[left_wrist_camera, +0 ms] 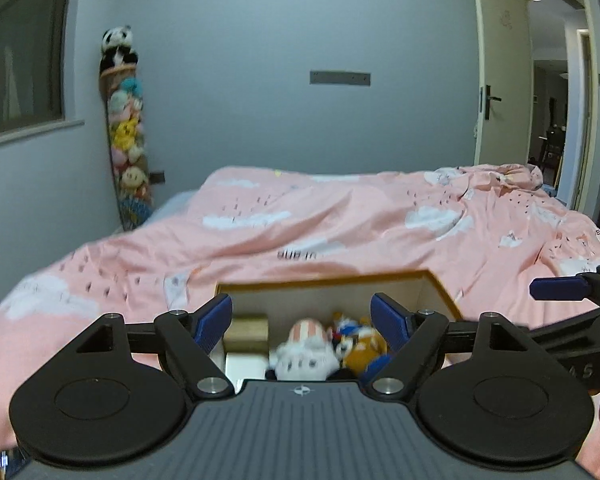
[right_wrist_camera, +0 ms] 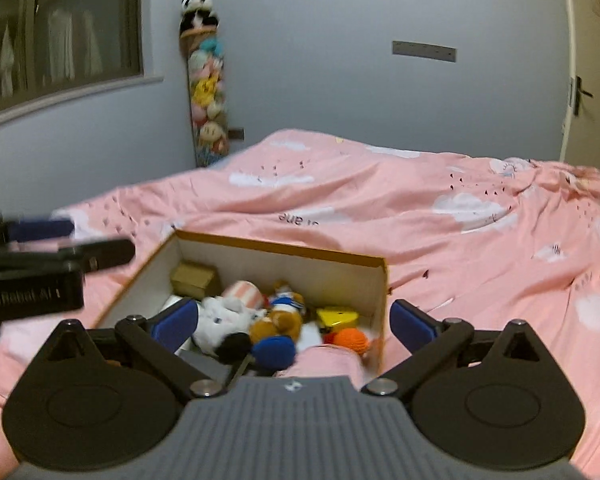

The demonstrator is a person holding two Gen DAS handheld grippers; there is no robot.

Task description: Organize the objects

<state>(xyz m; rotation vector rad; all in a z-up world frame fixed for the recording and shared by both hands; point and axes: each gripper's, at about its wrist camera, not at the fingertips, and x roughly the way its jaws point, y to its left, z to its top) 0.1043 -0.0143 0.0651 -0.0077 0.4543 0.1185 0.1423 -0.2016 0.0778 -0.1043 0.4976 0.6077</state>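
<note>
With cardboard box (right_wrist_camera: 284, 252) already holding plush toys (right_wrist_camera: 228, 320), left gripper (left_wrist_camera: 302, 324) and right gripper (right_wrist_camera: 294, 322) spread, empty; between placements. Next: locate remaining loose object.

Your way into the box (right_wrist_camera: 332, 258) is from above only; its raised walls block the sides. Plush toys (right_wrist_camera: 236, 316) crowd its floor. Around it the pink duvet (right_wrist_camera: 440, 240) lies open.
</note>
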